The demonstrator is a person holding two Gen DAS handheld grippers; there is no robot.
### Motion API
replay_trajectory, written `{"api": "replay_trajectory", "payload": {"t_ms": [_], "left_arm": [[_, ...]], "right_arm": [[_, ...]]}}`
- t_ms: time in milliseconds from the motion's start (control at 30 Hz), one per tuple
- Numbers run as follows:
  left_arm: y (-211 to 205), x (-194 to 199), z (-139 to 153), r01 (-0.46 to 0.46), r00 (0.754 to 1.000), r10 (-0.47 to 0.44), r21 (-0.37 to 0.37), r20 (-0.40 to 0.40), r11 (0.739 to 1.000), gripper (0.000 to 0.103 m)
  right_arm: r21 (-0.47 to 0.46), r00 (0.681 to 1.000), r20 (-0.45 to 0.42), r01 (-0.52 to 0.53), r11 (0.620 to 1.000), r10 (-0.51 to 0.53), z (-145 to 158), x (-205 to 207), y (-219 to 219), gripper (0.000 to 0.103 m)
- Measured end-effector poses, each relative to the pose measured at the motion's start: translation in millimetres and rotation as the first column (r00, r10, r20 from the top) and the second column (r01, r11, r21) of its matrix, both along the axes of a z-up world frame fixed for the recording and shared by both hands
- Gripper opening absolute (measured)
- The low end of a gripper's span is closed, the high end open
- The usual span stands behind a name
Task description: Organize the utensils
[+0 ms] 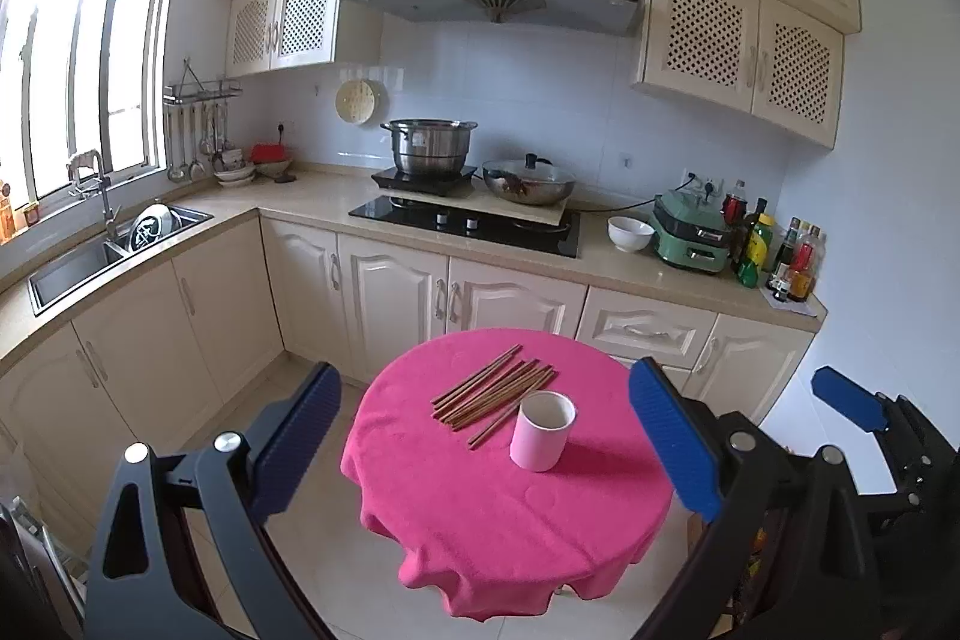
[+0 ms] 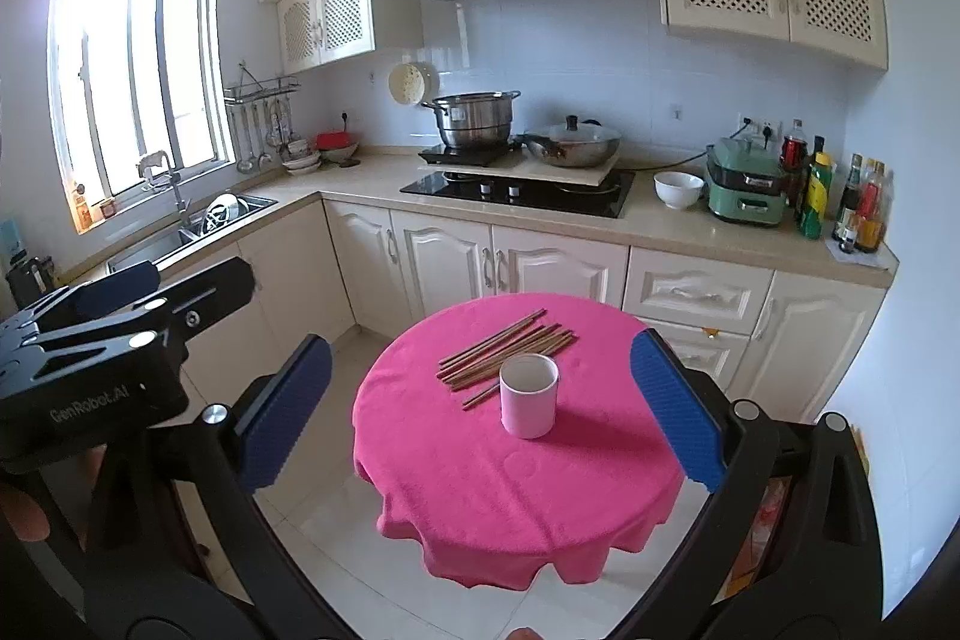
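Several brown wooden chopsticks (image 1: 493,394) (image 2: 505,349) lie in a loose pile on a small round table under a pink cloth (image 1: 510,508) (image 2: 516,496). An upright, empty pink cup (image 1: 542,430) (image 2: 528,394) stands just in front of the pile. My left gripper (image 1: 486,445) hangs open, well above and short of the table, with nothing between its blue pads. My right gripper (image 2: 480,409) is likewise open and empty, high above the table. The right gripper's body shows at the right edge of the left wrist view, and the left gripper's at the left edge of the right wrist view.
Behind the table runs an L-shaped counter (image 1: 312,202) with cream cabinets, a sink (image 1: 96,262), a stove with a steel pot (image 1: 429,148) and a wok (image 1: 528,181), a white bowl (image 1: 630,232), a green appliance (image 1: 693,235) and bottles (image 1: 774,250). Tiled floor (image 1: 336,568) surrounds the table.
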State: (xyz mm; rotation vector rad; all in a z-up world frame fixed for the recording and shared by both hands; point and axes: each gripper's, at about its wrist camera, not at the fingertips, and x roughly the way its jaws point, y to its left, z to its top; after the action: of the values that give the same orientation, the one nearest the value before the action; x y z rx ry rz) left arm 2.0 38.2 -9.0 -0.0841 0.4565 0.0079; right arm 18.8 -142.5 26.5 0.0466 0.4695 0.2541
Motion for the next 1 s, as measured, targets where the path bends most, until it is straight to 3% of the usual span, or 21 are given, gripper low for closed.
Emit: {"api": "replay_trajectory", "payload": {"t_ms": [300,500,600,700,833,900,1000], "left_arm": [[17,50,-22,-0.023,0.996,0.023,0.000,-0.088,1.000,0.095],[40,130,-58,-0.019,0.970,0.000,-0.073,-0.243,0.997,0.095],[47,186,-81,0.011,0.935,-0.043,-0.092,-0.352,0.996,0.095],[44,248,-102,0.065,0.883,-0.078,-0.042,-0.463,0.997,0.093],[43,307,-127,0.126,0.839,-0.123,-0.032,-0.529,0.992,0.081],[43,335,-143,0.152,0.798,-0.157,-0.057,-0.582,0.987,0.067],[37,379,-173,0.222,0.731,-0.230,-0.095,-0.642,0.970,0.056]], "right_arm": [[-0.004,0.997,-0.080,0.017,1.000,-0.017,-22,49,3,0.097],[0.053,0.984,-0.180,0.013,0.998,-0.003,-52,119,0,0.097],[0.105,0.968,-0.252,0.020,0.994,0.007,-69,169,-4,0.097],[0.158,0.940,-0.341,0.038,0.987,0.018,-88,222,-8,0.093],[0.180,0.900,-0.435,0.065,0.982,0.020,-116,284,-13,0.080],[0.192,0.871,-0.490,0.086,0.978,0.020,-130,308,-15,0.070],[0.190,0.817,-0.576,0.138,0.972,-0.003,-155,342,-21,0.063]]}}
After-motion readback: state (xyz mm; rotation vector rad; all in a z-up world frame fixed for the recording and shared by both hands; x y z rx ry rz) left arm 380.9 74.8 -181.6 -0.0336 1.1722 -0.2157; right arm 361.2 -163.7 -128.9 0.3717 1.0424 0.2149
